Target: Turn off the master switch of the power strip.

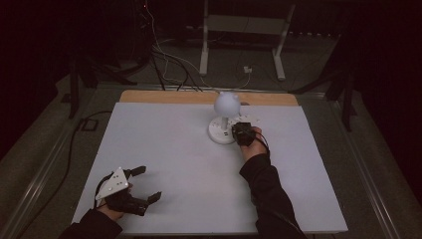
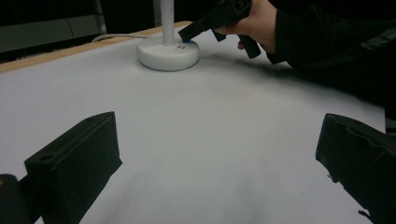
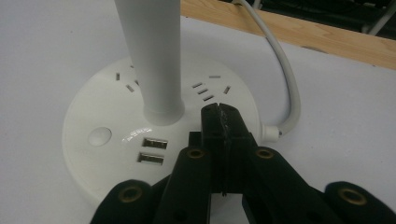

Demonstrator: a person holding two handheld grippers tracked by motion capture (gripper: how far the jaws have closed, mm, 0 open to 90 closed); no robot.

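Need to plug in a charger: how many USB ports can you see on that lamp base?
2, stacked one above the other on the lamp base: the upper port and the lower port, just right of the round button. The closed right claw may hide more.

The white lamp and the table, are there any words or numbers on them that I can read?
None that can be read.
The lamp base carries no printing: just a plain round button, two USB ports and socket slots.
The white table is blank.
The right hand-held gripper, jaws shut, has no label.
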